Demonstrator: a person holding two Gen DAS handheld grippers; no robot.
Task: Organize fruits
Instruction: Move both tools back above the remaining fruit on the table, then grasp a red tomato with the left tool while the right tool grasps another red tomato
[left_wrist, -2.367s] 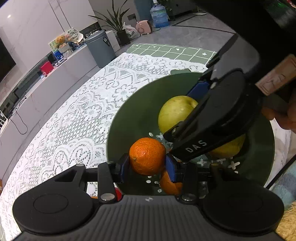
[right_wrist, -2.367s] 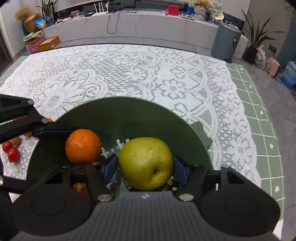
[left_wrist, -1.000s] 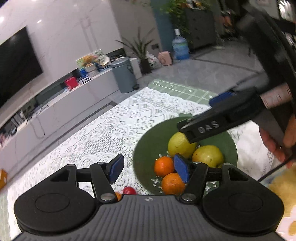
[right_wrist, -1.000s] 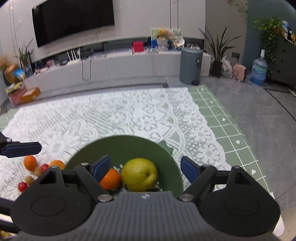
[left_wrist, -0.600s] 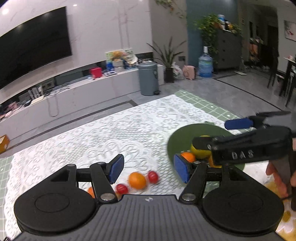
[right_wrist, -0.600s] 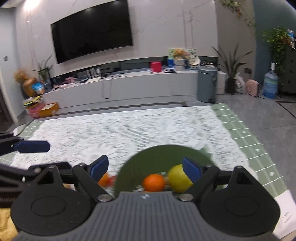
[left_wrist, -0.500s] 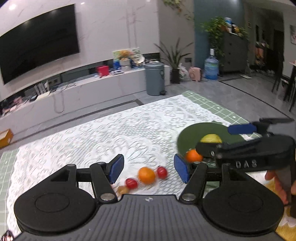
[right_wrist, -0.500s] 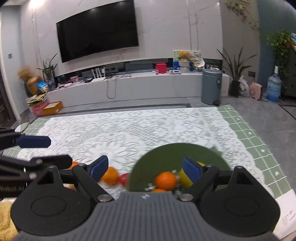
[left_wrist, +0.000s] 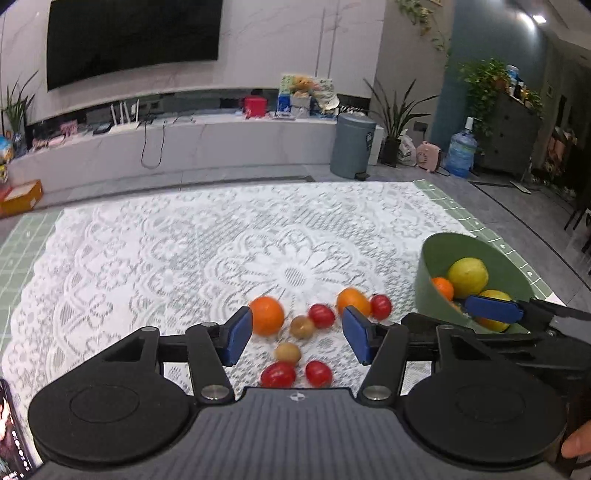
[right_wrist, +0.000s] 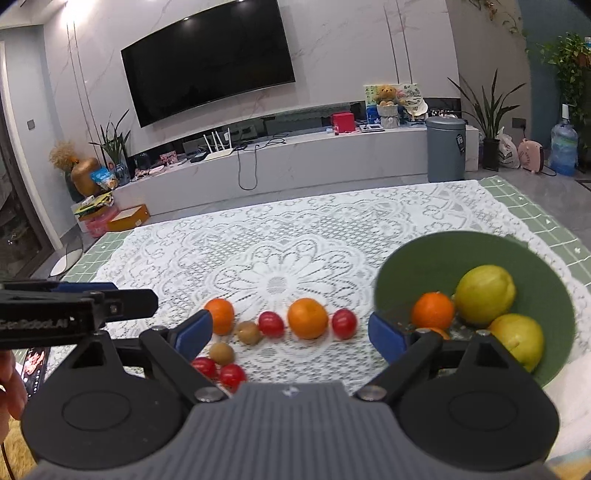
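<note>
We see the green bowl (right_wrist: 476, 254) at the right of the lace tablecloth (left_wrist: 221, 240), now holding two yellow-green fruits (right_wrist: 484, 294) and small oranges (right_wrist: 433, 311). A moment ago each of us gripped a fruit over that bowl; both have been dropped in, and we have swung away toward the loose pile in the middle of the cloth. There two oranges (left_wrist: 266, 316), several red cherry tomatoes (left_wrist: 321, 315) and small brown fruits (left_wrist: 288, 352) lie close together, outside the bowl. Our left gripper (left_wrist: 295, 334) hangs over this cluster, jaws closing with nothing pressed between them. Our right gripper (right_wrist: 290, 334) is empty too, jaws opening. We judge the next pick comes from this pile.
</note>
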